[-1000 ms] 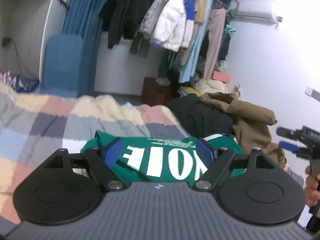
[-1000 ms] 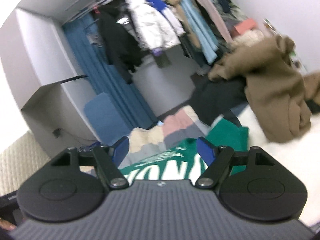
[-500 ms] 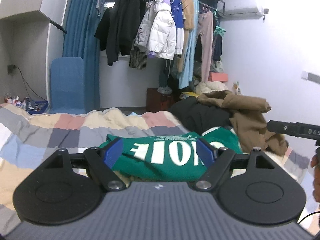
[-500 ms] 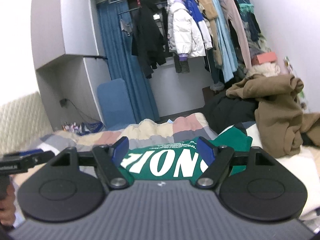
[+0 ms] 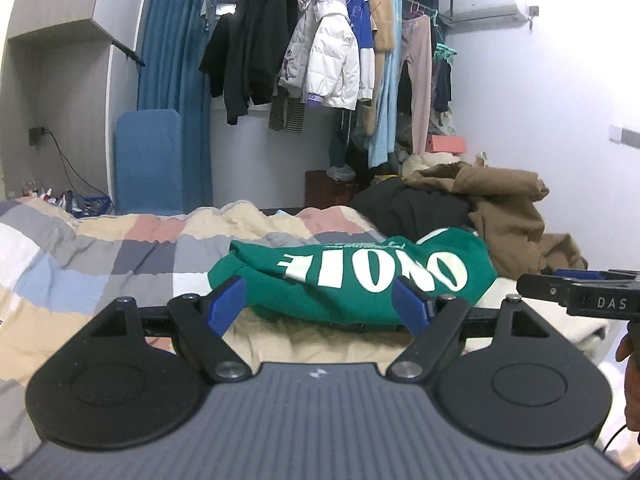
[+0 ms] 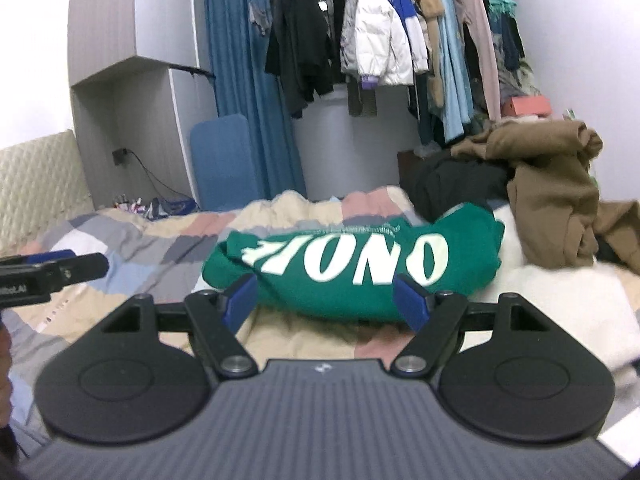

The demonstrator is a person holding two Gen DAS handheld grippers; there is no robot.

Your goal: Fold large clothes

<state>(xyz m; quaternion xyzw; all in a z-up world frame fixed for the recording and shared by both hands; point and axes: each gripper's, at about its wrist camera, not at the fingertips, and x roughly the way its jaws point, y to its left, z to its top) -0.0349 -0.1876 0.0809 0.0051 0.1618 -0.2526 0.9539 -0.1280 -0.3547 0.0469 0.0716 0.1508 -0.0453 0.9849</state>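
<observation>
A green sweatshirt (image 5: 352, 280) with large white letters lies folded in a thick bundle on the checked quilt (image 5: 100, 256); the right wrist view shows the sweatshirt (image 6: 352, 268) too. My left gripper (image 5: 320, 306) hovers just short of its near edge, jaws wide apart, nothing between the blue pads. My right gripper (image 6: 329, 301) is likewise open and empty in front of the bundle. Each gripper shows at the edge of the other's view: the right gripper (image 5: 576, 292) at the right, the left gripper (image 6: 52, 270) at the left.
A heap of brown clothes (image 5: 500, 204) and black clothes (image 5: 408, 208) lies behind the sweatshirt at the right. A white fluffy fabric (image 6: 560, 304) lies right of it. Coats hang on a rail (image 5: 328, 60) at the back. A blue panel (image 5: 148, 160) leans against the wall.
Both grippers have rolled level and drawn back from the sweatshirt, which now lies farther ahead with bare quilt before it. Both jaws stayed open.
</observation>
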